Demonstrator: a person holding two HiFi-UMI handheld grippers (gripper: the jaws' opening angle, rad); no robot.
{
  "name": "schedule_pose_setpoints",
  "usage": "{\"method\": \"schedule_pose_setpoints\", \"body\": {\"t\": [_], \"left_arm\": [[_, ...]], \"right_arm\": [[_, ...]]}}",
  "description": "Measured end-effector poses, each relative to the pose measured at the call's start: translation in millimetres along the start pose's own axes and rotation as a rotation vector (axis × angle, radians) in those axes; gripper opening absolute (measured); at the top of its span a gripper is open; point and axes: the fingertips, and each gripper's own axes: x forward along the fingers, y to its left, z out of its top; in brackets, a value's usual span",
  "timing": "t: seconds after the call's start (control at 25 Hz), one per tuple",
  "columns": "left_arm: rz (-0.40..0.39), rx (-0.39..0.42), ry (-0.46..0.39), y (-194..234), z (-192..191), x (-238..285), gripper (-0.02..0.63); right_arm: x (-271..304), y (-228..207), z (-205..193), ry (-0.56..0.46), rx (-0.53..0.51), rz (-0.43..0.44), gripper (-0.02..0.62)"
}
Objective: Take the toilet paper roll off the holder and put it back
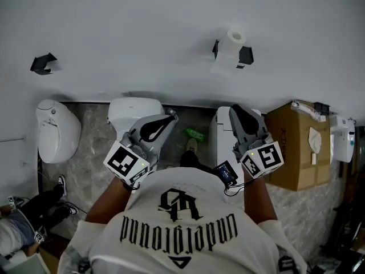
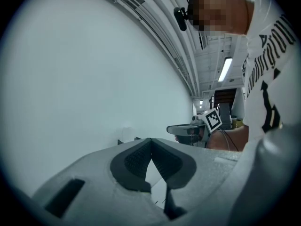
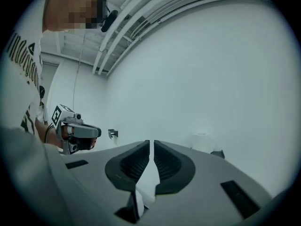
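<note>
The toilet paper roll [image 1: 235,37] sits on its wall holder [image 1: 246,55], with a sheet hanging down. The left gripper [image 1: 170,119] and right gripper [image 1: 238,109] have their jaws together, empty, well below it. The contents of the cardboard box [image 1: 293,153] at the right cannot be seen.

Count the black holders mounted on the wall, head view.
2. An empty holder sits at the left of the wall. A second holder, right of centre, carries the toilet paper roll. Others may lie out of frame.
</note>
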Motion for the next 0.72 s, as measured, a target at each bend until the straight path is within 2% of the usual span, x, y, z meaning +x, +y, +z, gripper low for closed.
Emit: {"method": "schedule_pose_setpoints", "body": {"t": [0.52, 0.6, 0.72], "left_arm": [[0.031, -0.032, 0.018, 67.8, -5.0, 98.3, 0.014], [0.03, -0.04, 0.025, 78.4, -6.7, 114.7, 0.014], [0.026, -0.052, 0.045, 90.6, -12.5, 137.8, 0.014]], "right_arm": [[69.6, -110.9, -9.7, 0.017, 0.029, -0.003, 0.018], [81.4, -126.5, -11.8, 0.022, 0.033, -0.005, 0.035], [96.3, -148.7, -17.5, 0.038, 0.042, -0.012, 0.094]]}}
